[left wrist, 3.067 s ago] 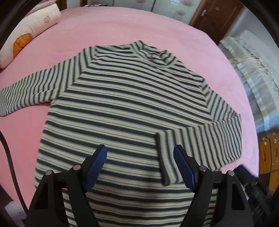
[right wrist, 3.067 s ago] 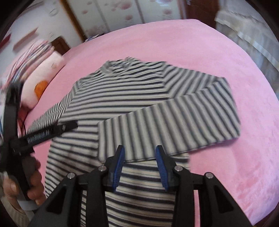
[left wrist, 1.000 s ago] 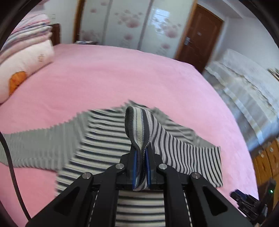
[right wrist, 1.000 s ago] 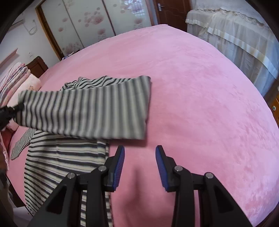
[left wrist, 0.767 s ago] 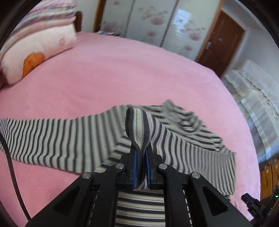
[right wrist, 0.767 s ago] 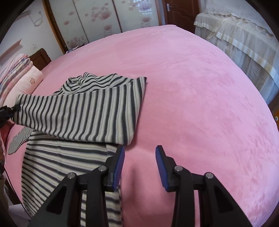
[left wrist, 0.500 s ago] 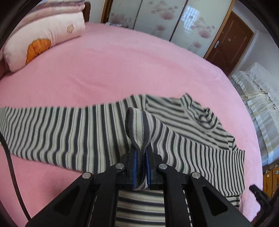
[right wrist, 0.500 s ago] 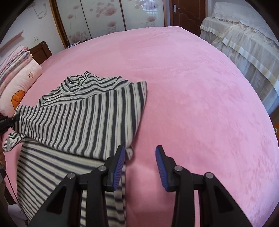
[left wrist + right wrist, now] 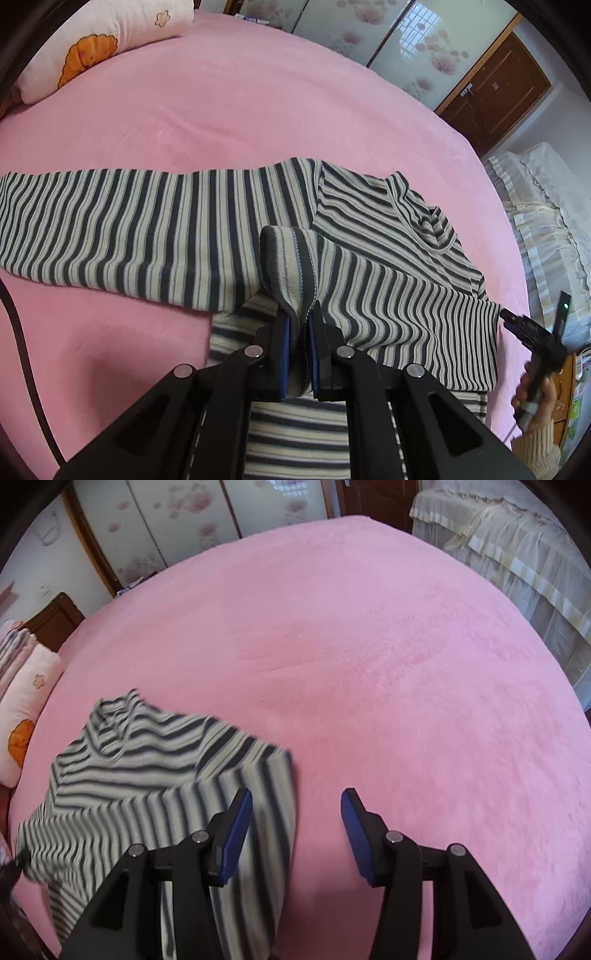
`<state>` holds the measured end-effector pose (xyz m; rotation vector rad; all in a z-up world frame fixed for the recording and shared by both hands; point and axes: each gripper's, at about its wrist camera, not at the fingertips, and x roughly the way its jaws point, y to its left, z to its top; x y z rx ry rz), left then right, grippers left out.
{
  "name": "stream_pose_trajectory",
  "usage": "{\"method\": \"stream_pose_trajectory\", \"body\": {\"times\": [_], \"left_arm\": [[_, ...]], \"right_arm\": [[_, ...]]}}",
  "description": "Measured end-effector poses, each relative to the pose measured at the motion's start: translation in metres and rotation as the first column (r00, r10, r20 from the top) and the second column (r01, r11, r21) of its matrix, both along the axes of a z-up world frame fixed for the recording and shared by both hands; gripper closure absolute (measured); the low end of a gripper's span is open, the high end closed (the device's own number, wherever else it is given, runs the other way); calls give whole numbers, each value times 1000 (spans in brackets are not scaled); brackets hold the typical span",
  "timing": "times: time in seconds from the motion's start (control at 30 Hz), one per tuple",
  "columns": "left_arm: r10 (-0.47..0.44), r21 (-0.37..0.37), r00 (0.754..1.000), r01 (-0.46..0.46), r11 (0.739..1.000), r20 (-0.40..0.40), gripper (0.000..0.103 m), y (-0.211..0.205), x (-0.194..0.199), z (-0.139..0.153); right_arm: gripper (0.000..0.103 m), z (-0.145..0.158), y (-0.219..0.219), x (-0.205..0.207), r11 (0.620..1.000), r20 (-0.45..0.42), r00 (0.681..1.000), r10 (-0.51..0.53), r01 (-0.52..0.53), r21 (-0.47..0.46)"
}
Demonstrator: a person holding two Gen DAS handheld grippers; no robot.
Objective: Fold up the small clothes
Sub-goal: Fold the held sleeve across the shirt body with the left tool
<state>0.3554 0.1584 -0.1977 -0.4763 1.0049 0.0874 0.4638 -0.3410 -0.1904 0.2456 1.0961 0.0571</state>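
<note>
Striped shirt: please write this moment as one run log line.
left gripper: shut on sleeve cuff | right gripper: open, jaws just widened, nothing between | striped shirt: on pink bed

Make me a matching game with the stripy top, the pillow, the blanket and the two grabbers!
Things:
1. Cuff of the stripy top
2. Pillow
3. Blanket
4. Right gripper
5. Left gripper

Clues:
A. Pink, spread under everything
B. Fingers apart, nothing between them
C. Has an orange picture on it
D. Pinched between blue pads
E. Fingers shut on cloth

Pairs: 1-D, 2-C, 3-A, 4-B, 5-E
</note>
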Motion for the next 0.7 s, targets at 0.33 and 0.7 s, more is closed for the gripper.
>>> {"method": "stream_pose_trajectory", "body": {"times": [0.33, 0.7], "left_arm": [[-16, 5, 998, 16, 1000, -67, 95, 11, 28, -13], [-11, -47, 993, 6, 999, -117, 92, 21, 32, -45]], "right_arm": [[92, -15, 32, 13, 983, -2, 996, 89, -88, -161], [103, -13, 23, 8, 972, 24, 999, 37, -31, -232]]}}
